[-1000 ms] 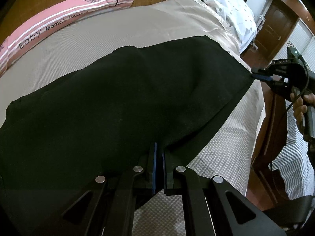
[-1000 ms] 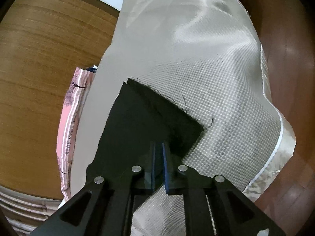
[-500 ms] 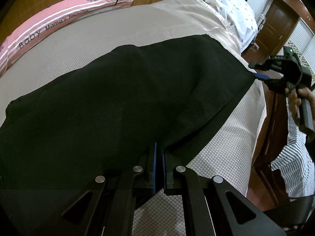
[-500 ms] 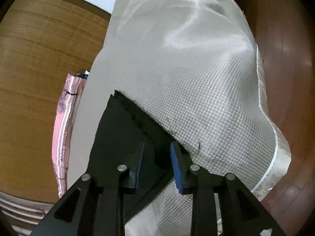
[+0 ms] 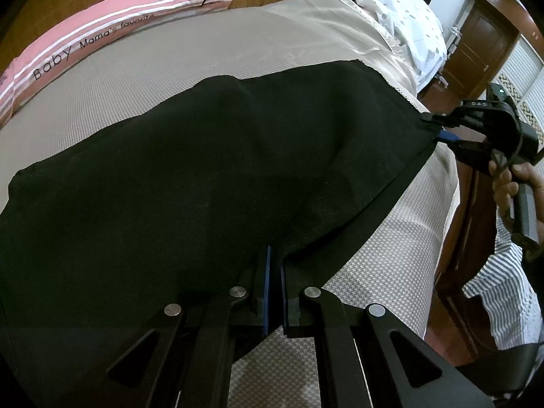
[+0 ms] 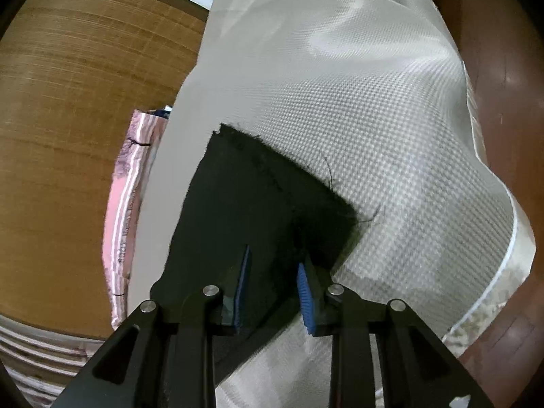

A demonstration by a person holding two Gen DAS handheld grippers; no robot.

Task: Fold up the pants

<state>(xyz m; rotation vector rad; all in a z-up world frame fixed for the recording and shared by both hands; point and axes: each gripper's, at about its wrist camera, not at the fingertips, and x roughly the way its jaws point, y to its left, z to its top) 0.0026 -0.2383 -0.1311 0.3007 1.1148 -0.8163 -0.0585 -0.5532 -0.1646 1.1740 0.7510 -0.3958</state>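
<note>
Black pants (image 5: 221, 176) lie spread across a beige bed cover (image 5: 204, 54). My left gripper (image 5: 273, 272) is shut on their near edge, the cloth pinched between its blue pads. In the right wrist view, the frayed hem corner of the pants (image 6: 258, 197) lies between the blue pads of my right gripper (image 6: 273, 285). Its jaws are closing but still stand apart, not pressing on the cloth. The left wrist view shows that right gripper (image 5: 437, 129) at the far right hem, held by a person's hand (image 5: 506, 183).
A pink striped pillow (image 5: 102, 34) lies along the far side of the bed, against a wooden headboard (image 6: 68, 102). A white dotted cloth (image 5: 408, 17) sits at the far right corner. The bed edge drops to a dark wooden floor (image 6: 503, 34) on the right.
My right gripper was shut on the hem corner one second ago; its jaws have since come apart around the cloth. The left gripper and the pants have kept still.
</note>
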